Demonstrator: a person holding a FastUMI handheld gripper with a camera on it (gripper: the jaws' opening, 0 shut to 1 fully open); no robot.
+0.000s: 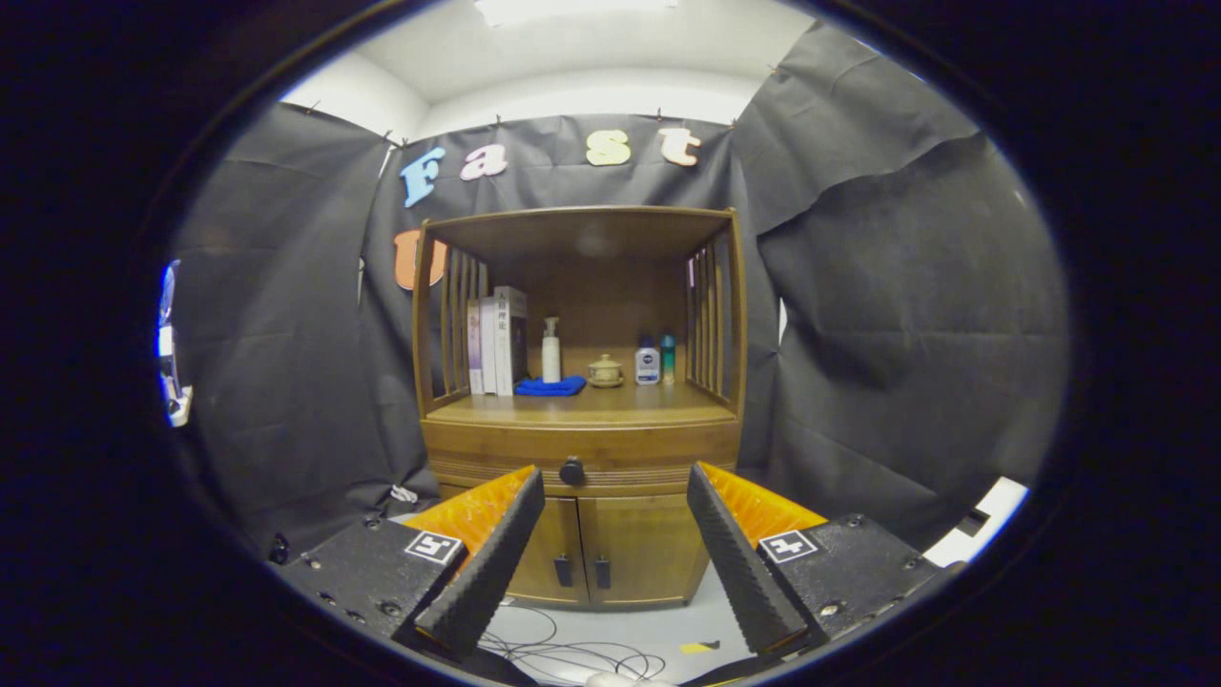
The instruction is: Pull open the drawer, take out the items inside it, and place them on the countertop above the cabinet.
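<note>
Wooden cabinet [582,420] stands well ahead of me; its drawer [582,461] is closed, the dark knob [571,470] beyond and between my fingers; my tongs [615,544] are spread wide, holding nothing; bottles, books and a blue cloth [550,385] sit on the bench [582,405].

Cabinet [582,448] stood ahead of me, well beyond my gripper [615,563], fingers spread wide, holding nothing. Drawer [582,447] shut, knob [571,470] between fingertips, doors [610,549] below. On countertop [582,408]: books [496,341] left, cloth [550,385] and pump bottle [551,350] beside, pot [605,371] centre, two bottles [656,360] right.
</note>
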